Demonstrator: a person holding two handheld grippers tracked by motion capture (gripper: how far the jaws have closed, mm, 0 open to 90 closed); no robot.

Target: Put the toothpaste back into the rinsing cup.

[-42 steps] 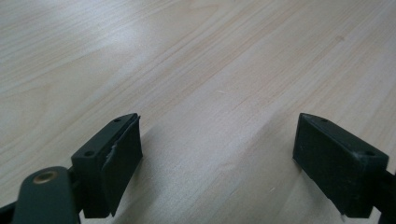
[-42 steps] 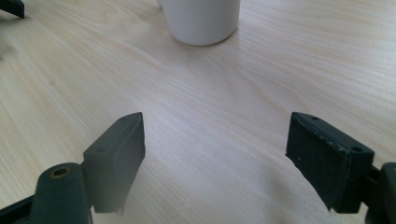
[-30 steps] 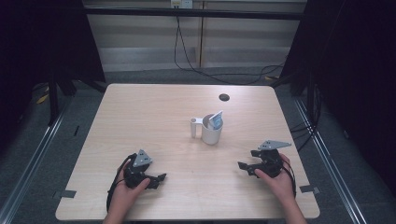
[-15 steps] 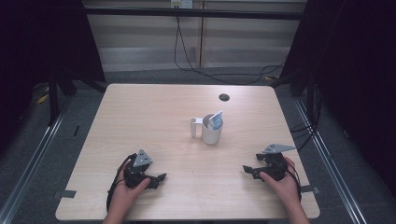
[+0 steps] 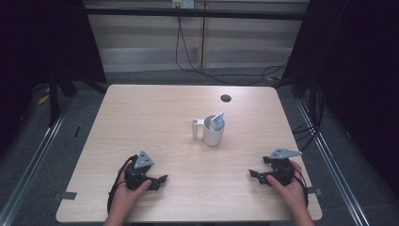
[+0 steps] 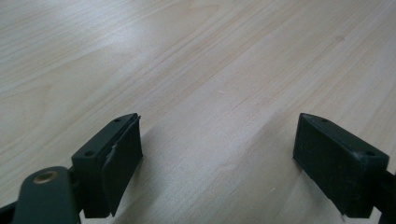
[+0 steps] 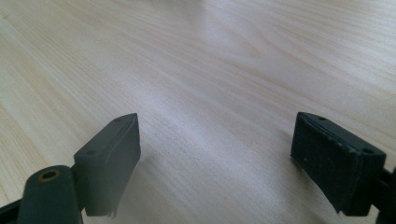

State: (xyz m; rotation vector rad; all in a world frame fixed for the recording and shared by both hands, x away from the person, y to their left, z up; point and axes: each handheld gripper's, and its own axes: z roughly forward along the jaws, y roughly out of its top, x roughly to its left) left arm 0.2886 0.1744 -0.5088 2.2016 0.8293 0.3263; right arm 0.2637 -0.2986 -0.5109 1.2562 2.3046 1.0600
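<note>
- Nothing has been picked up yet, so the work looks to be at its very start.
- The white cup (image 5: 213, 133) stands upright near the middle of the tabletop (image 5: 141, 122). A light blue packet (image 5: 217, 121) leans out of it, and a small white tube (image 5: 195, 128) stands upright just beside it at its 9 o'clock.
- The left tool (image 5: 160, 179) rests low at the 7 o'clock corner. Its jaws are spread wide with only bare wood between them, as the left gripper view shows (image 6: 217, 163).
- The right tool (image 5: 254, 175) sits at the 5 o'clock corner, also gaping wide and holding nothing (image 7: 215, 163).
- Both are well apart from the cup; reaching and grasping are all left to do.
- Compared with a second ago, the right tool has drawn slightly back toward the near edge. The left one, the cup and the tube are unchanged.
</note>
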